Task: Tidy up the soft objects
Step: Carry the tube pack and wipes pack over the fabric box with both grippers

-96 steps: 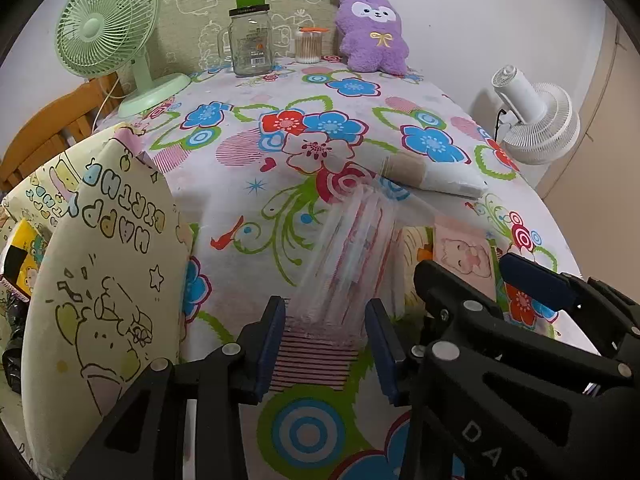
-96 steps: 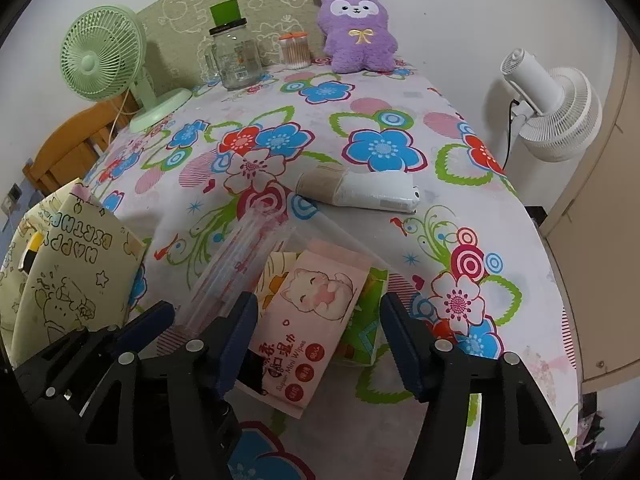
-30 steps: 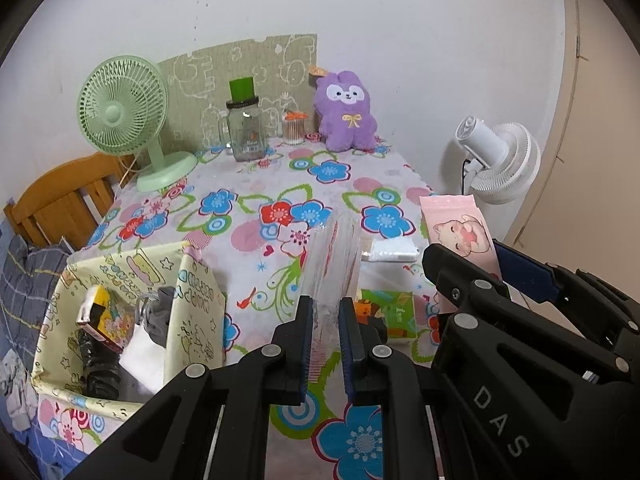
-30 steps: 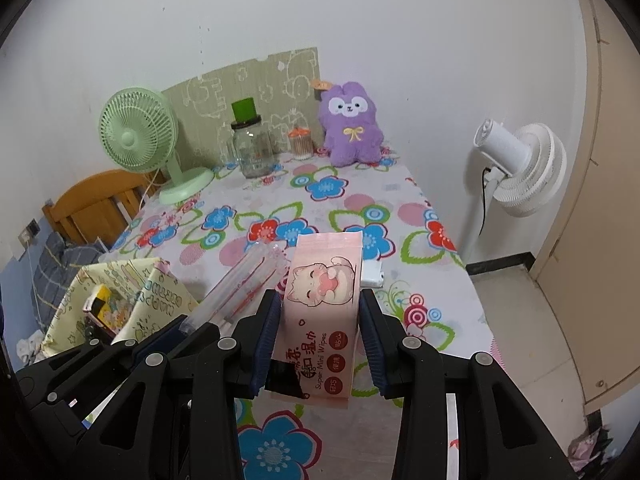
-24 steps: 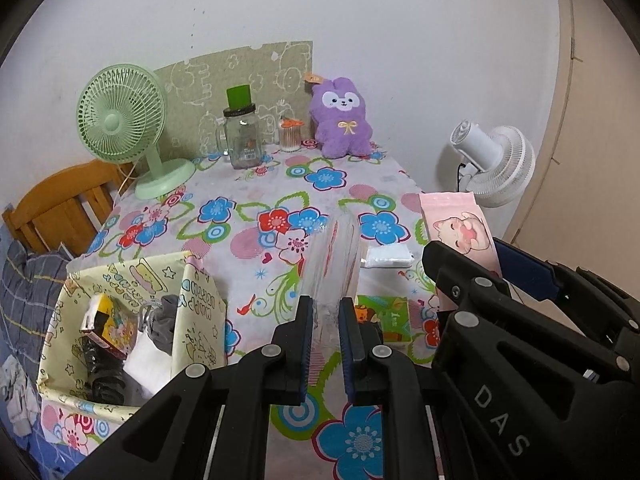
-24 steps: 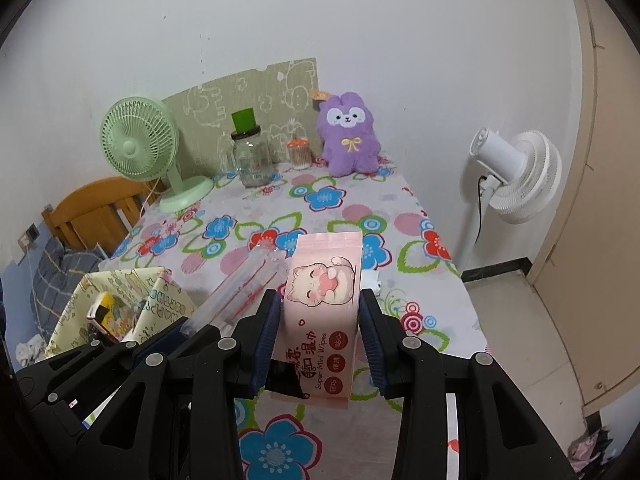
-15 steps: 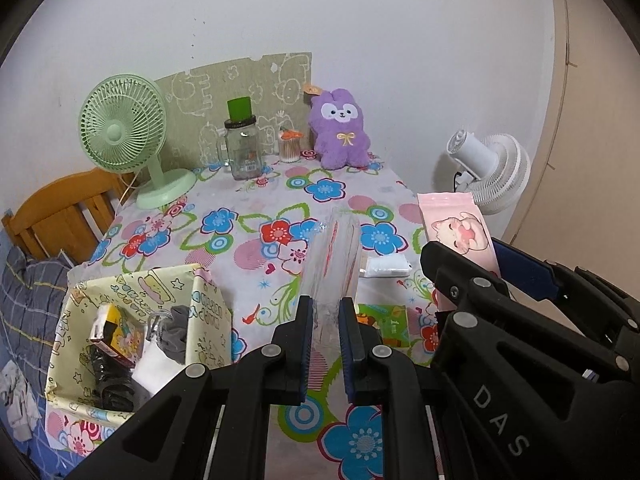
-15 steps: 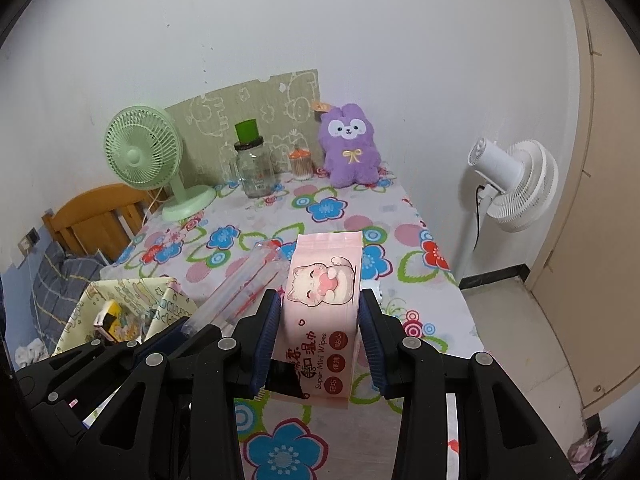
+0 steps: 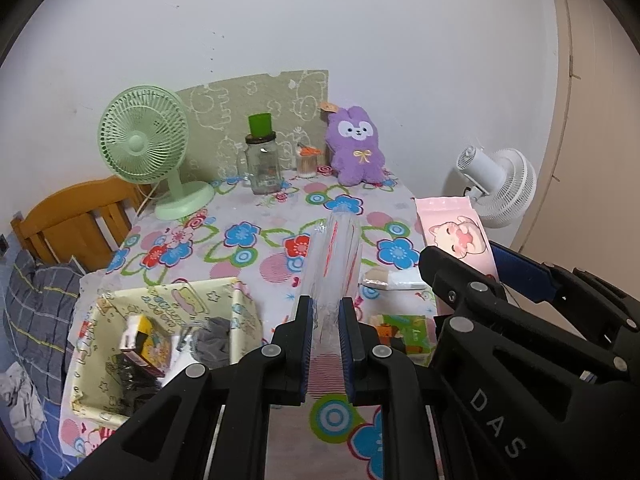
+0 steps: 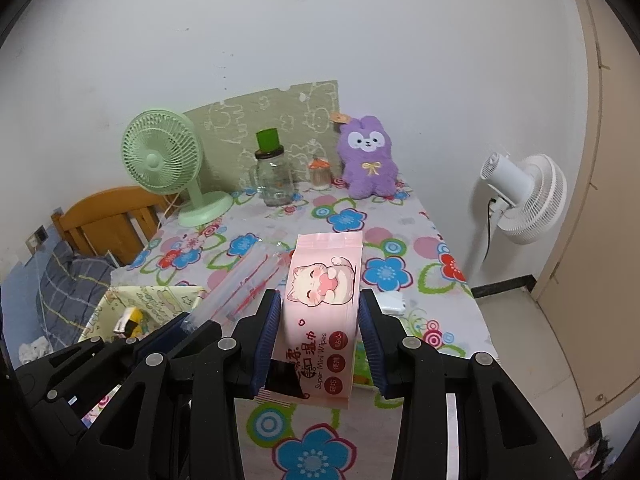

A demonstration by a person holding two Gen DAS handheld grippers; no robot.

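2 grippers up over the table (image 9: 248, 256), both loaded. left gripper (image 9: 324, 320) is clamped tight on the near end of a clear plastic pack (image 9: 334, 256) with red print; the pack sticks out toward 12 o'clock from the jaws, lifted clear of the cloth. right gripper (image 10: 319, 320) is clamped on a pink wet wipes pack (image 10: 326, 300) with a cartoon cat, held upright between the blue pads, also off the table. from the left wrist view i see the right gripper at 3 o'clock with the wipes pack poking up above it.

yellow cartoon storage box (image 9: 100, 320) sits off the table's edge at 9 o'clock of the left gripper, open top, with mixed stuff inside: a yellow packet, a grey cloth, dark items i can't identify.

still lying on the table: a green pack (image 9: 406, 334) at 3 o'clock just beside the left jaws, and a white pack (image 9: 394, 279) past it at 1 o'clock.

far edge at 12 o'clock: purple plush bunny (image 10: 368, 158), glass jar (image 10: 276, 180) with a green cup on top, small jar of swabs (image 10: 320, 172), green desk fan (image 10: 168, 160) at 11 o'clock. white floor fan (image 10: 524, 196) stands off the table at 2 o'clock.
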